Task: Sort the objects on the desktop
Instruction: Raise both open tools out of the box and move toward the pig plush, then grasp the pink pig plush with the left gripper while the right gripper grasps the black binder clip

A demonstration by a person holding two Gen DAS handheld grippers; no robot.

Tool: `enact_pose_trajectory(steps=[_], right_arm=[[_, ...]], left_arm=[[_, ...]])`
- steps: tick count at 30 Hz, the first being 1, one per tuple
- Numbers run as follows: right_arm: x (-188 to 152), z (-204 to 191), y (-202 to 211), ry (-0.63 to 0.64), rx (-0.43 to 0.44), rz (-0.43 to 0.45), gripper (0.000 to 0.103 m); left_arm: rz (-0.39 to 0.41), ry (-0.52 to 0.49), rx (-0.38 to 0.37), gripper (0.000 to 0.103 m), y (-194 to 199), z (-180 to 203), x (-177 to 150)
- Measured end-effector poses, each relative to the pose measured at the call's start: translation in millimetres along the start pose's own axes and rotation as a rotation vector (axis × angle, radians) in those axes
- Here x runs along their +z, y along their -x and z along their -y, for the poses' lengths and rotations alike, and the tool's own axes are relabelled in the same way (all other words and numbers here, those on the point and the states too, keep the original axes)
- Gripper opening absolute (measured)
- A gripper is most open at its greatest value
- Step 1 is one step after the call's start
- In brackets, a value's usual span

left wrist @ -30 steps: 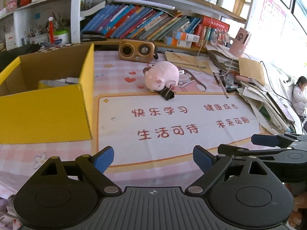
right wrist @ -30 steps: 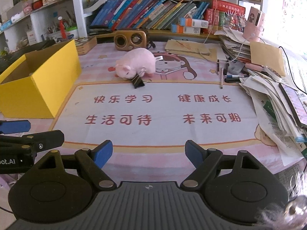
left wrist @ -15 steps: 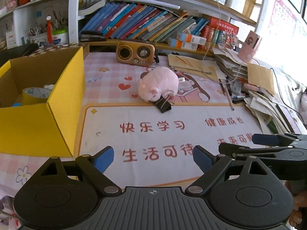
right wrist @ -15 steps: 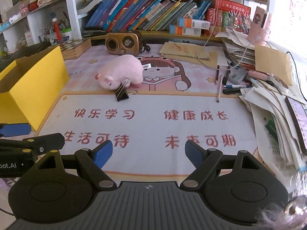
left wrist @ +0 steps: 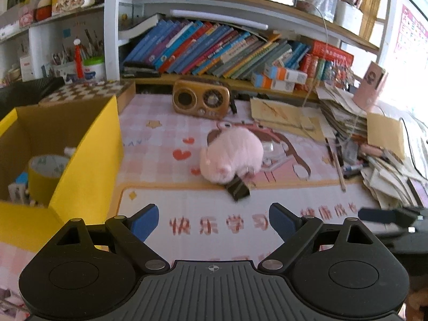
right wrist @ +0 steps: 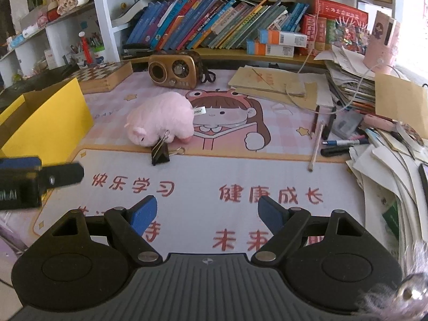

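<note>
left claw [left wrist: 214, 220] released, empty | right claw [right wrist: 207, 212] released, empty | pig [right wrist: 161, 119] mid-desk touching clip [right wrist: 160, 151] | box [left wrist: 85, 160] at desk's left edge, tape [left wrist: 46, 172] inside

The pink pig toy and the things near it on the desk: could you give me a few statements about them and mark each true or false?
1. The pink pig toy is held in the right tongs. False: it lies on the desk mat, and both tongs, left included, are open and empty.
2. A black binder clip lies against the pig's front. True.
3. The yellow box holds a roll of tape. True.
4. The small brown radio sits inside the yellow box. False: it stands on the desk behind the pig, below the row of books.
5. Pens and a pencil lie to the right of the pig, near the paper pile. True.
</note>
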State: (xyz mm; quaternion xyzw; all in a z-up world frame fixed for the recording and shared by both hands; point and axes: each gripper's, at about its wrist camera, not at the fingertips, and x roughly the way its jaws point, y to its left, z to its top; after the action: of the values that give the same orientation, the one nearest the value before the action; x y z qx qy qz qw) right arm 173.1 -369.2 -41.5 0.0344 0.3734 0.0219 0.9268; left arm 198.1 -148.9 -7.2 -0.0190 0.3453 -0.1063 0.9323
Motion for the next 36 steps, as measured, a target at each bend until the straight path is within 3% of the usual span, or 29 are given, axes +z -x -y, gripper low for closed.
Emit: enact_pose_trajectory(steps=[7, 19, 34, 36], right_arm=[[12, 7, -18, 0.035, 0.055, -0.009, 0.082], [34, 1, -61, 0.11, 0.135, -0.027, 0.082], [47, 0, -87, 0.107, 0.171, -0.04, 0.082], [49, 0, -89, 0.105, 0.173, -0.04, 0.082]], left_arm=[[0.022, 0.011, -0.009, 0.092, -32, 3, 33], [-0.016, -0.021, 0.001, 0.092, -98, 4, 61], [-0.066, -0.052, -0.117, 0.09, -159, 9, 74], [-0.073, -0.035, -0.146, 0.085, -165, 9, 74]])
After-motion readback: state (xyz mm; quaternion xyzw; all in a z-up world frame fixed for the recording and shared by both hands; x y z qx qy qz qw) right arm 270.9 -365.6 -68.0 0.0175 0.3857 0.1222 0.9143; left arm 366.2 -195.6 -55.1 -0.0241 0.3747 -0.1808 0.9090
